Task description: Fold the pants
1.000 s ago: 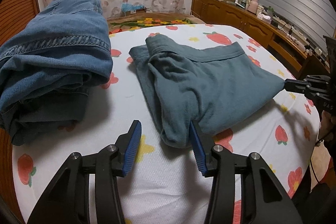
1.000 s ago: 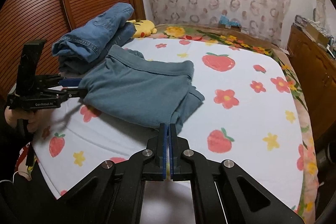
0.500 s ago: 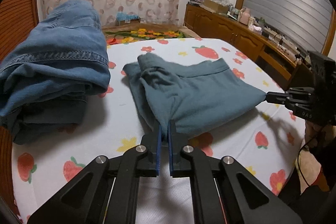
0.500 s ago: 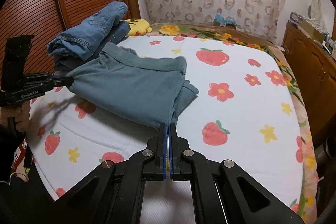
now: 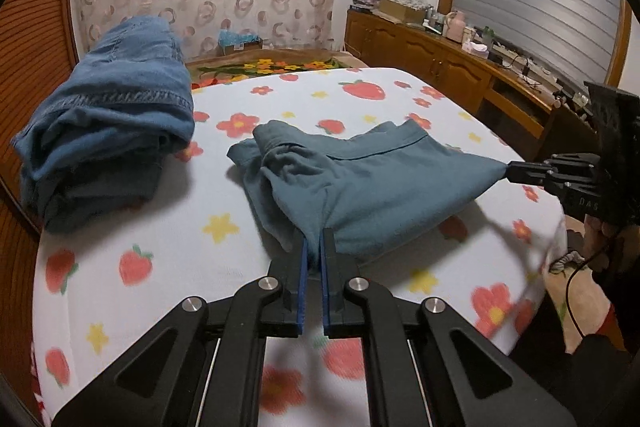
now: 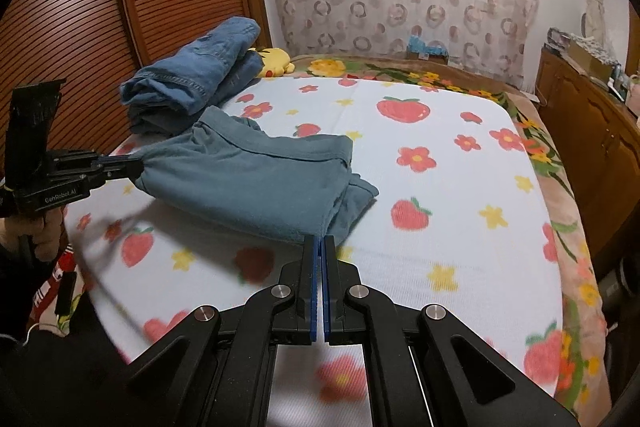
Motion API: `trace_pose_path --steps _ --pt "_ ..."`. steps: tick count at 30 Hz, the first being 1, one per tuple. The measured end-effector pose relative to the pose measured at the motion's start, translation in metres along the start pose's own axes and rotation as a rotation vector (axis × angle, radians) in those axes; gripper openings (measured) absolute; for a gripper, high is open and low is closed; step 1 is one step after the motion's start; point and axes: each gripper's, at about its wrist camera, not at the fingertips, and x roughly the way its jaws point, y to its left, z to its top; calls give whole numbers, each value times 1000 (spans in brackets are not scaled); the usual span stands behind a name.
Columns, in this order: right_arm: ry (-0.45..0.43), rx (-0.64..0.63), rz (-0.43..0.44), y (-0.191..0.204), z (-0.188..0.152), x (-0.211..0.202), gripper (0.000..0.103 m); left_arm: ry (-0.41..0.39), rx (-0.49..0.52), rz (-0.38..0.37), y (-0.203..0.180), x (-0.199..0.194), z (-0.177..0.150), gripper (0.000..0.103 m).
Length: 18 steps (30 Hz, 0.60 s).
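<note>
Folded teal pants (image 5: 360, 179) lie on the strawberry-print bed sheet (image 5: 224, 263); they also show in the right wrist view (image 6: 256, 179). My left gripper (image 5: 313, 243) is shut on one near corner of the pants. My right gripper (image 6: 321, 241) is shut on the other near corner. In the left wrist view the right gripper (image 5: 508, 169) pinches the pants' right tip. In the right wrist view the left gripper (image 6: 134, 161) pinches the left tip. The near edge is lifted and stretched between the two grippers.
A pile of blue denim jeans (image 5: 108, 131) lies at the bed's left by the wooden slatted door (image 6: 120, 7), with a yellow plush toy (image 6: 276, 61) behind it. A wooden cabinet (image 5: 440, 63) with clutter runs along the right side.
My left gripper closed on the near corner of the teal pants. Both grippers then lifted and pulled the pants toward the bed's near edge, stretching the fabric between them.
</note>
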Motion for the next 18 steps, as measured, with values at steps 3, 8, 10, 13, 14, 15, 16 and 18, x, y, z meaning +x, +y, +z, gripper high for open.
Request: trace_pose_path --steps 3,8,10,13,14,15,16,18 --pt "3 21 17 -1 -9 -9 1 9 0 -4 -8 -9 -9 7" --pt "1 52 30 -7 -20 -16 1 25 25 0 -21 -13 -17 7" --pt "2 61 36 -7 -22 -16 1 31 31 6 -24 -13 -17 7" --pt "4 57 39 -5 -23 -17 1 29 38 11 -26 -14 -17 7" --pt "5 54 39 -4 -23 -17 1 27 39 14 -26 -15 -16 7" --pt "6 50 41 -4 -22 -18 1 24 39 20 -26 -16 -15 7" --pt "6 46 42 -1 -21 -18 1 20 40 24 -26 -18 -15 7" --pt "1 41 44 1 -20 -21 1 12 43 28 -25 -21 -14 7"
